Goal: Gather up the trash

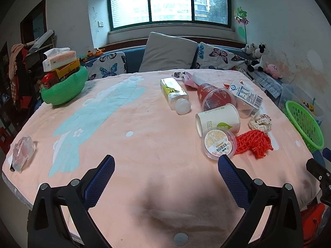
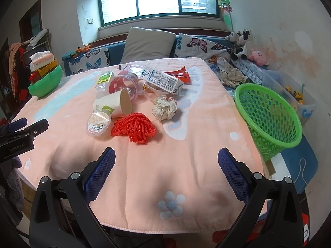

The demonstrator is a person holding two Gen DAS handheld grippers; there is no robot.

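Note:
Trash lies on a pink blanket-covered table [image 1: 144,144]: a plastic bottle [image 1: 174,95], a red clear cup [image 1: 215,99], a paper cup [image 1: 217,119], a lidded tub [image 1: 219,143], a red foam net [image 1: 255,142], a crumpled paper ball [image 1: 260,122], a milk carton [image 1: 246,95]. The right wrist view shows the net [image 2: 134,128], paper ball [image 2: 165,107], tub [image 2: 98,124], paper cup [image 2: 113,105], carton [image 2: 163,80]. A green mesh basket [image 2: 269,117] stands at the table's right edge. My left gripper [image 1: 165,163] and right gripper [image 2: 166,155] are open and empty above the near blanket.
A crumpled clear bag [image 1: 22,153] lies at the table's near left. A green bowl with a toy truck and tissue box [image 1: 64,82] sits far left. Red wrappers [image 2: 182,74] lie behind the carton. Cushions and plush toys [image 1: 256,55] line the sofa behind.

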